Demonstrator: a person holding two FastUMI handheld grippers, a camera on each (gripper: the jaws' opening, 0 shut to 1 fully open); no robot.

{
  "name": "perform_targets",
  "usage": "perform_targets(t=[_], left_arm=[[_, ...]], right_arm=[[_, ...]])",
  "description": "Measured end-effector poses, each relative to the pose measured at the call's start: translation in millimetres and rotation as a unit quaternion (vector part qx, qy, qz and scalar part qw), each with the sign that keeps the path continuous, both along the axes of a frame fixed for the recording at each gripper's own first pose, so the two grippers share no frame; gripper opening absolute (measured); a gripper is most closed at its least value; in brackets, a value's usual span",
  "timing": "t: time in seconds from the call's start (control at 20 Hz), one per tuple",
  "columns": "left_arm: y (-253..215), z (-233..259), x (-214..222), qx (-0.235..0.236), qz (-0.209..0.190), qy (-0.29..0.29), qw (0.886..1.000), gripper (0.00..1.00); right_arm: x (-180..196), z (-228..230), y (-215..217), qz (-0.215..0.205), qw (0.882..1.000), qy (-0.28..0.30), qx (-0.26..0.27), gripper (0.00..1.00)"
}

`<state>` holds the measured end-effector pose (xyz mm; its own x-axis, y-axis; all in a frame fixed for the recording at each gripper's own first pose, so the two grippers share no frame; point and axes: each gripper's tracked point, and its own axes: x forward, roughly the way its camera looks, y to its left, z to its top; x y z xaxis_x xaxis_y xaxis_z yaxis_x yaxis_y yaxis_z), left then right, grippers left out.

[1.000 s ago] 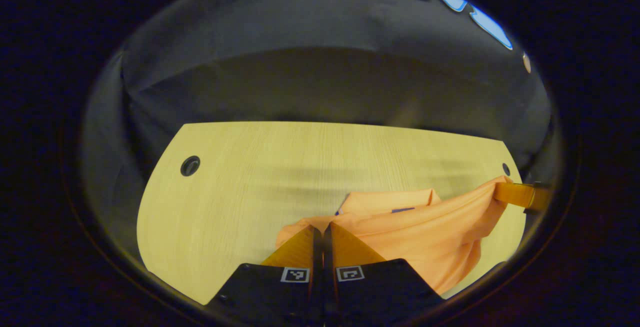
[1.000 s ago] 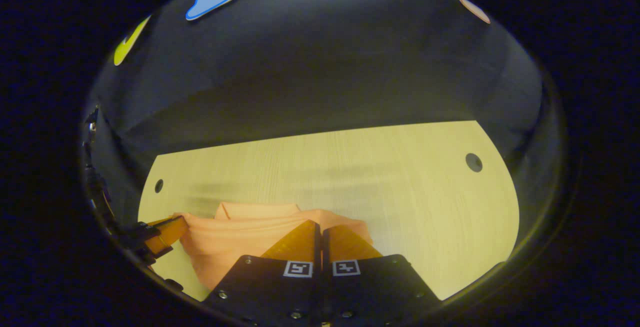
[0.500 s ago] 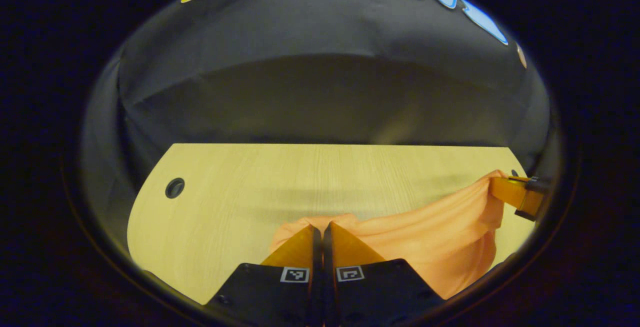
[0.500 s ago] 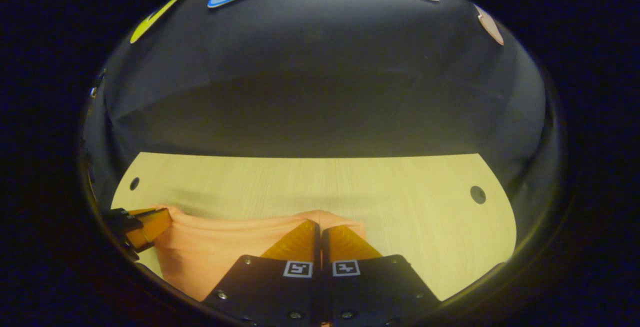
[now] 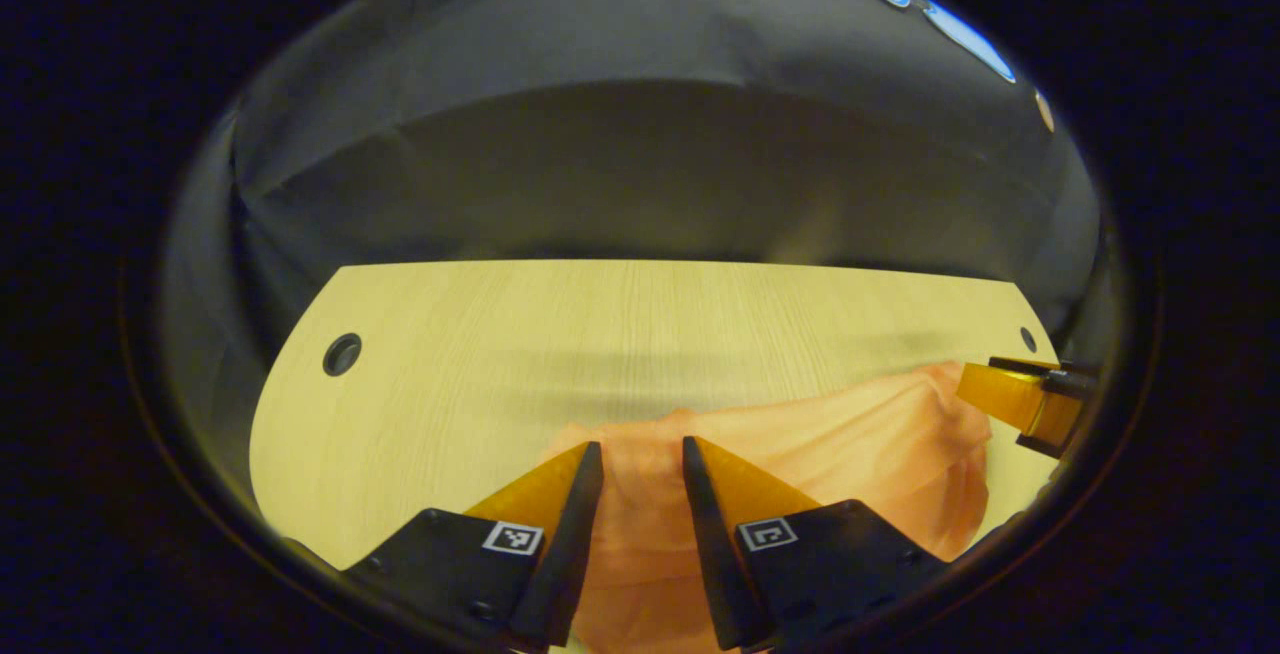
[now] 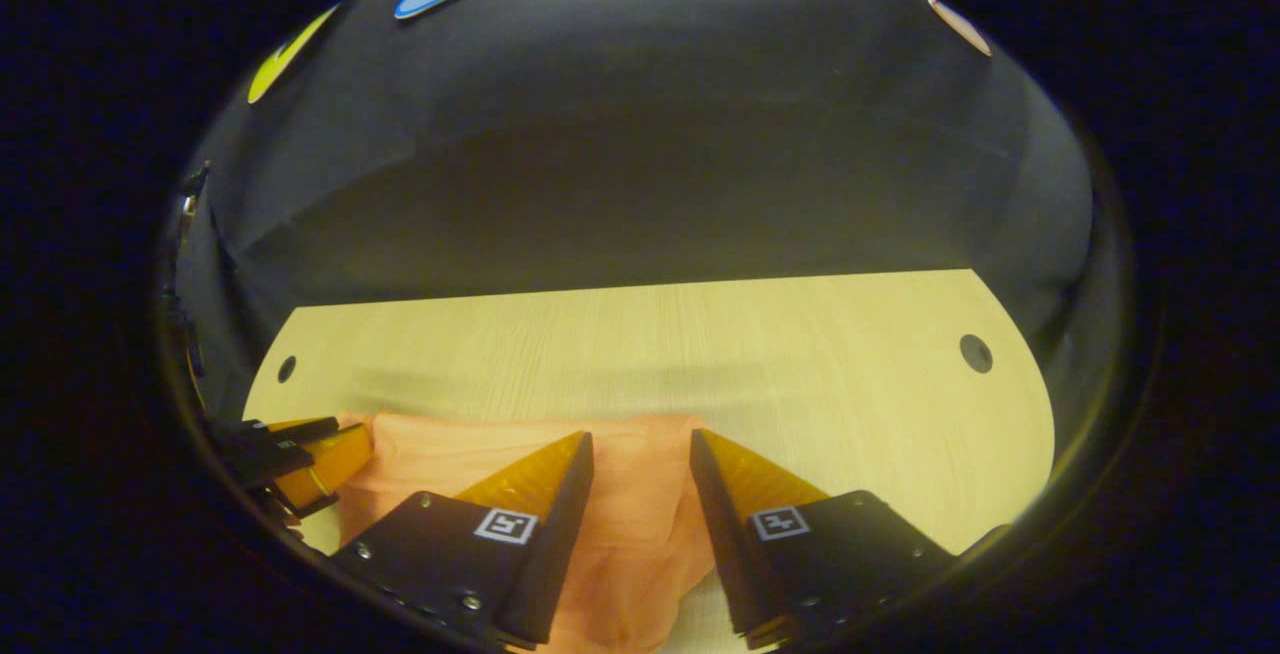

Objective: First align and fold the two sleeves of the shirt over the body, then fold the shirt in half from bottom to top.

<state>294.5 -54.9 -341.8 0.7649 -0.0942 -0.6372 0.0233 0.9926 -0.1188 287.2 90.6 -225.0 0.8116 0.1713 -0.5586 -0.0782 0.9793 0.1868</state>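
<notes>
With its two wedge-shaped fingers spread apart, the left gripper [image 5: 640,469] hovers over the shirt [image 5: 800,454] and pinches nothing; cloth shows in the gap between the tips. Each finger tapers to a thin edge from a broad dark block, and each block carries a small square black-and-white marker of blocky cells, with no words on it.

In the right gripper view, the right gripper [image 6: 640,459] is likewise spread wide, nothing between its fingers, with the same wedges, the same square markers and small screw heads along the blocks. The shirt [image 6: 620,494] lies under it on the table [image 6: 650,334], its far edge running fairly straight from side to side.

Soft and matte, the orange fabric is bunched into shallow rolling folds rather than lying flat, and sits near the table's front edge. No print or label can be made out on it.

Each view also catches the other gripper at the shirt's far end: the right one [image 5: 1020,399] at the right edge of the left gripper view, the left one [image 6: 300,454] at the left edge of the right gripper view.

Pale wood grain runs across the smooth tabletop, which has rounded corners and a round dark hole [image 5: 342,354] near each far corner. Behind it hangs black cloth, creased in long folds.
</notes>
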Motion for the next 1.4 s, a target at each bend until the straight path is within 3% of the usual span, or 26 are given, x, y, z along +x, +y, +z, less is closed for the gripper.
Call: perform_targets(t=[0.05,0.1,0.2,0.4,0.6,0.7,0.9,0.95,1.0,1.1,1.4], left_arm=[[-1.4,3.2,-2.4,-0.003,0.0,-0.001,1.0,0.67],[-1.1,8.5,-6.1,-0.006,0.0,-0.003,1.0,0.67],[-1.0,23.0,-15.7,-0.009,-0.002,-0.01,1.0,0.66],[3.4,63.9,-49.9,-0.022,-0.005,-0.025,0.999,0.75],[2.6,118.4,-100.1,-0.032,0.005,-0.047,0.998,0.75],[-4.9,141.3,-131.5,-0.046,0.002,-0.051,0.998,0.7],[-1.5,178.2,-188.7,-0.048,-0.001,-0.067,0.997,0.66],[-2.2,186.7,-203.0,-0.045,-0.002,-0.072,0.996,0.7],[-1.9,195.6,-218.2,-0.045,-0.002,-0.078,0.996,0.66],[-1.7,208.1,-244.7,-0.048,-0.005,-0.087,0.995,0.7],[4.8,223.9,-323.5,-0.047,-0.011,-0.102,0.994,0.66]], right_arm=[[-1.7,2.0,-1.7,0.0,1.0,-0.001,0.0,0.67],[-4.9,3.4,-0.9,-0.001,1.0,-0.003,0.001,0.74],[-5.5,6.4,-1.1,-0.002,1.0,-0.009,0.002,0.74],[-5.0,4.9,1.1,-0.002,1.0,-0.02,0.007,0.74],[-4.3,4.1,1.6,0.008,1.0,-0.025,0.015,0.76],[-4.0,4.4,3.0,0.018,0.999,-0.033,0.015,0.76],[4.8,12.1,0.2,0.032,0.996,-0.077,-0.014,0.75],[7.5,13.2,1.4,0.033,0.996,-0.087,-0.013,0.75],[7.8,15.2,0.4,0.032,0.995,-0.098,-0.011,0.75],[10.0,16.6,0.6,0.029,0.993,-0.115,-0.007,0.75],[22.8,31.8,10.1,0.031,0.988,-0.151,0.009,0.75]])
